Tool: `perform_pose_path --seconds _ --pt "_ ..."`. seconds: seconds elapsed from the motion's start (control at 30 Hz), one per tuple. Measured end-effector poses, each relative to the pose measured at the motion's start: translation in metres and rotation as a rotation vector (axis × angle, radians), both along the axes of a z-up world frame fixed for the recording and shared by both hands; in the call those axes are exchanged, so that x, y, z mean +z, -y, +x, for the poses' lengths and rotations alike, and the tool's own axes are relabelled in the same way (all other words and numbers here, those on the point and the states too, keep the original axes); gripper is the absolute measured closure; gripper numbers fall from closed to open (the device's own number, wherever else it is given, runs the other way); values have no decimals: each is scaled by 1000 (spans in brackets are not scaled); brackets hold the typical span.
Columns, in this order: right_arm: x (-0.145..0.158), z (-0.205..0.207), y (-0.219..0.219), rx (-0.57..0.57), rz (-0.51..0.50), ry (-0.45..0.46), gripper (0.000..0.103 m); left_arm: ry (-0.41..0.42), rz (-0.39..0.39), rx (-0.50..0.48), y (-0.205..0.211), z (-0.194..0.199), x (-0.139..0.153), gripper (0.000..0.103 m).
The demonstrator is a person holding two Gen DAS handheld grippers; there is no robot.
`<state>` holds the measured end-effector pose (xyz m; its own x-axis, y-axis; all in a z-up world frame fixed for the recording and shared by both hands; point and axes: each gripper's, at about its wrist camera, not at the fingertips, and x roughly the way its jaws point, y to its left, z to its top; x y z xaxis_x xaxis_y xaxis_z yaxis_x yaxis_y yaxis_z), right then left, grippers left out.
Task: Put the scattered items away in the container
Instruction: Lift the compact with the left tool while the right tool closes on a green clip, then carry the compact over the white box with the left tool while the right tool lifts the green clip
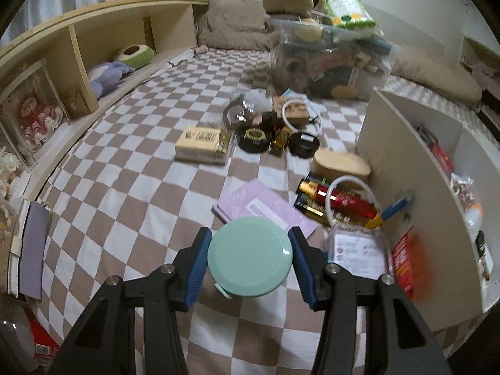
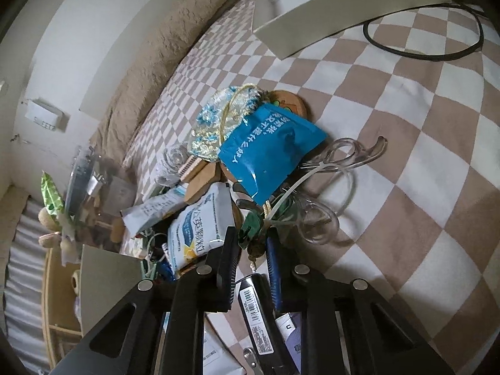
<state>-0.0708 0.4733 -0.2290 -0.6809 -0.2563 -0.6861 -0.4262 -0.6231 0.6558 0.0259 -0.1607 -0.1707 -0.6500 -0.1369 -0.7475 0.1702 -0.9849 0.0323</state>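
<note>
a: mint lid sits square between the left gripper pads, blue pads touching its rim on both sides, so the jaws look clamped on it.

b: why hold it flat like that?

a: it's round and thin, so pinching across the widest part probably keeps it from slipping. it seems lifted a little above the checked bedspread, though i can't be sure.

b: and the right gripper?

a: its fingers stand close together with a green tag and a gold key in the narrow gap. i can't tell if they're gripped or only lying between the pads.

b: what's around that?

a: a loose heap: a blue packet on top, a white packet to its left, a clear tube coiled at the right, all touching.

b: where's the container?

a: my guess is the clear bin at the far end of the bed, already piled high. it's well apart from the lid, with black tins and a tan box lying between.

b: so the lid goes a long way.

a: likely, carried over that clutter.
</note>
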Motion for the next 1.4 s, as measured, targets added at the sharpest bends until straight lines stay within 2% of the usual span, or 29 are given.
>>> perform_pose_path --seconds 0.57,0.77,0.97,1.1,1.2,1.4 --pt "15 29 -19 -51 -132 -139 90 -113 36 -66 -41 -13 46 53" --pt "24 36 -20 -49 -152 -193 90 -147 51 -101 -60 -20 60 53" --pt "33 48 -26 -60 -163 -257 90 -179 96 -135 -77 -28 72 53" --pt "43 52 -26 -44 -129 -304 90 -199 116 -160 -91 -33 80 53" --pt "43 49 -24 -32 -109 -288 90 -208 128 -174 -101 -37 84 53" --pt "28 45 -20 18 -98 -177 90 -221 149 -213 -129 -48 91 53"
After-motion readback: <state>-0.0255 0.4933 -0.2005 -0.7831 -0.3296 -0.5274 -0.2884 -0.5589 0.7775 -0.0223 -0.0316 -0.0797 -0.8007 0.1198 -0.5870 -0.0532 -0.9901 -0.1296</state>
